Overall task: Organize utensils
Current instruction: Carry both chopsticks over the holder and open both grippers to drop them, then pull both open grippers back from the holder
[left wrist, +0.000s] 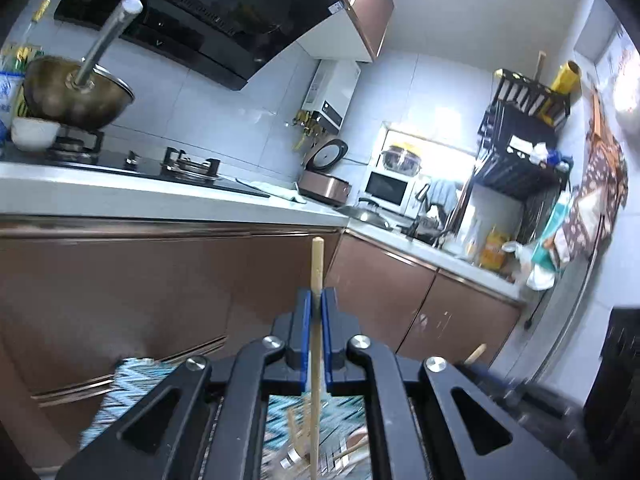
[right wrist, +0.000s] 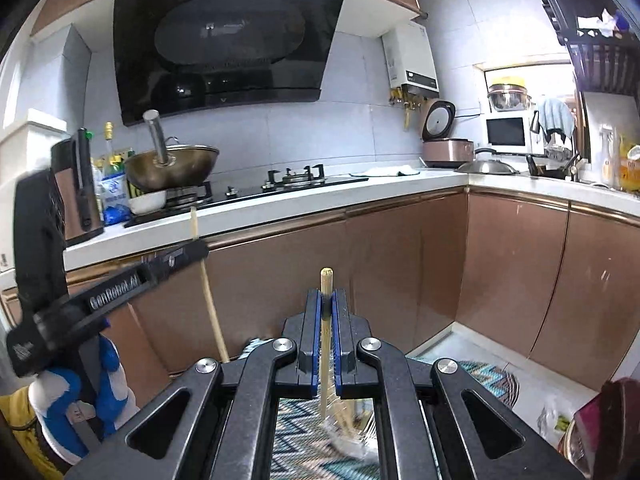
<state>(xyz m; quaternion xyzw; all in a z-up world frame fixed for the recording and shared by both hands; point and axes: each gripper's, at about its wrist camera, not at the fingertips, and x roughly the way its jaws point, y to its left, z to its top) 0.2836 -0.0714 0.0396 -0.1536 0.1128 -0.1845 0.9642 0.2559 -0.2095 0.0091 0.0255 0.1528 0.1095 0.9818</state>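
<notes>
While each gripper (left wrist: 319,300) (right wrist: 327,300) pinches a chopstick (left wrist: 318,264) (right wrist: 326,280), cabinets (right wrist: 280,272) ahead

- The left claw (left wrist: 318,300) is black, with blue pads (left wrist: 306,320).
- The right claw (right wrist: 327,300) is black too, with blue pads (right wrist: 317,320).
- Each chopstick (left wrist: 317,276) is pale tan wood.
- The rug (right wrist: 486,380) has a teal, white and dark zigzag pattern.
- The cabinet doors (right wrist: 400,272) are glossy copper-brown.
- The surface (right wrist: 320,204) is white.
- The range hood (right wrist: 224,40) is glossy black.
- The wok (right wrist: 172,170) is brassy gold.
- The wall tiles (right wrist: 320,136) are pale grey-white.
</notes>
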